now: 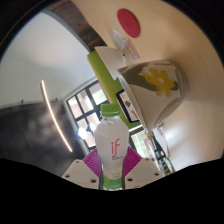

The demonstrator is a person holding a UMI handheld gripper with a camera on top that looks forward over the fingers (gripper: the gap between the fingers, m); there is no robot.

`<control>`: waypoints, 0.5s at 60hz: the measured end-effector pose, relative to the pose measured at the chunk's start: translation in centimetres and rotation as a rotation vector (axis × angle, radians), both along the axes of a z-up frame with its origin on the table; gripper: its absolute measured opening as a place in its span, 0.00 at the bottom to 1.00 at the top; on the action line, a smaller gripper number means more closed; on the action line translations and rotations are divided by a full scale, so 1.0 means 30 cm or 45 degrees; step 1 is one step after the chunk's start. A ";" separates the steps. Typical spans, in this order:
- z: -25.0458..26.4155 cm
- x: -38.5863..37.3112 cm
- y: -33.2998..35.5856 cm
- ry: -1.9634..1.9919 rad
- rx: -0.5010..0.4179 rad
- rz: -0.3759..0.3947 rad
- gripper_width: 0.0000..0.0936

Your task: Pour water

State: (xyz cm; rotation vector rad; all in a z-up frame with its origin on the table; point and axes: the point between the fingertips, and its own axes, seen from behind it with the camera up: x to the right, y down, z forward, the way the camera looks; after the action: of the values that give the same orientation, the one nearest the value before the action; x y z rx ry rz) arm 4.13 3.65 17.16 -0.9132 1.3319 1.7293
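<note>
one water bottle clamped between both pink pads of gripper — lifted, view tilted; pour step pending, next needs a receiving cup — none visible.

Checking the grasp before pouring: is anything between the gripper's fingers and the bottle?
Nothing visible. The bottle sits directly between the gripper fingers, pink pads at its sides. No cup or other vessel to pour into shows in this view.

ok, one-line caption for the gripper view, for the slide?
Gripper shut on a green-capped bottle, tilted up toward a window and ceiling.
</note>
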 end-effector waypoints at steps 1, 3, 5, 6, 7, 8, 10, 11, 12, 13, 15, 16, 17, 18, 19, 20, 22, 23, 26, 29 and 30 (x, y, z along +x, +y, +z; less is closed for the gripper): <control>0.003 0.006 0.000 0.044 0.005 0.002 0.26; 0.038 0.018 -0.021 0.138 0.007 0.002 0.26; 0.046 0.027 -0.023 0.221 0.019 0.005 0.26; 0.052 0.031 -0.029 0.261 0.026 0.008 0.26; 0.057 0.034 -0.033 0.299 0.032 0.010 0.26; 0.063 0.035 -0.041 0.333 0.037 0.015 0.26; 0.081 0.043 -0.043 0.386 0.037 0.023 0.26; 0.084 0.043 -0.051 0.406 0.038 0.025 0.26; 0.085 0.045 -0.056 0.422 0.038 0.023 0.26; 0.083 0.049 -0.060 0.436 0.037 0.018 0.26; 0.074 0.053 -0.072 0.453 0.024 0.005 0.26; 0.073 0.054 -0.099 0.458 0.015 0.000 0.26; 0.061 0.060 -0.061 0.458 0.001 -0.003 0.26; 0.055 0.059 -0.064 0.460 -0.009 -0.004 0.26; 0.050 0.058 -0.071 0.461 -0.018 -0.005 0.26; 0.047 0.057 -0.077 0.461 -0.023 -0.005 0.26; 0.047 0.054 -0.087 0.456 -0.022 -0.001 0.26; 0.052 0.046 -0.129 0.453 -0.017 0.000 0.26; 0.056 0.046 -0.078 0.423 -0.016 0.012 0.26; 0.077 0.033 -0.095 0.341 -0.012 0.026 0.26; 0.087 0.026 -0.104 0.296 -0.009 0.027 0.26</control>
State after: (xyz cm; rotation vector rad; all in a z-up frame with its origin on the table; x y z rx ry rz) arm 4.91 0.52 19.76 -0.7496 1.4818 1.8928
